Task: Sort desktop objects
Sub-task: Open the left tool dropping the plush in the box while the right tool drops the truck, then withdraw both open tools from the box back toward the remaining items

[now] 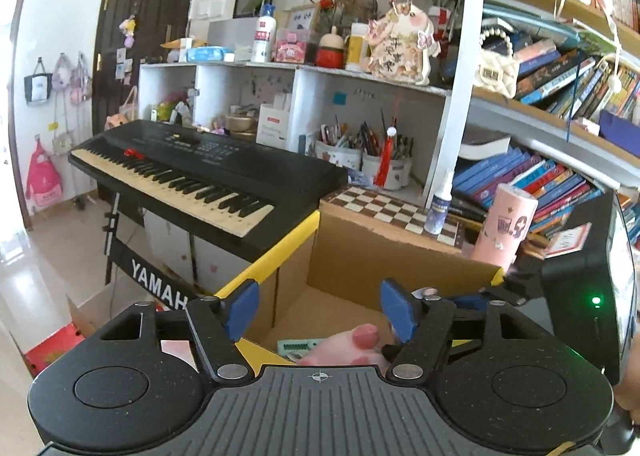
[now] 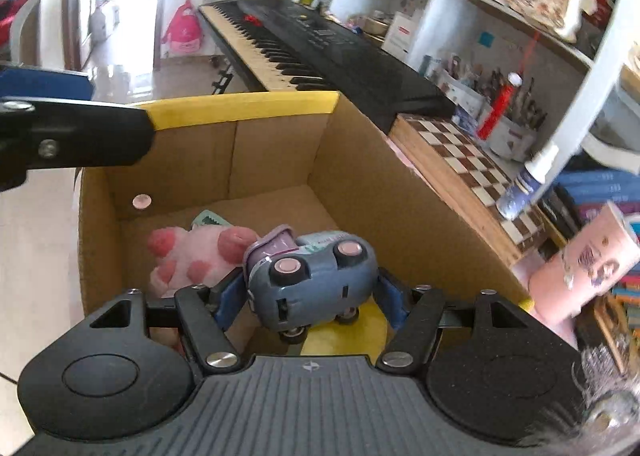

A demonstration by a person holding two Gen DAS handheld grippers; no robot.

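Currently, toy car (image 2: 310,280) clamped in right gripper (image 2: 308,298) above cardboard box (image 2: 276,152), left gripper (image 1: 318,310) spread, nothing held, pink plush (image 2: 192,256) below.

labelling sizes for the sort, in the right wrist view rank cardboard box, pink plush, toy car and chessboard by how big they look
1. cardboard box, clearly largest.
2. chessboard.
3. pink plush and toy car: they look about alike, and the car sits nearer the camera between the right tongs, with the plush partly hidden behind it, so no ranking between them.

Left claw (image 1: 318,310) jaws apart, empty — right claw (image 2: 310,296) angled down, jaws apart.
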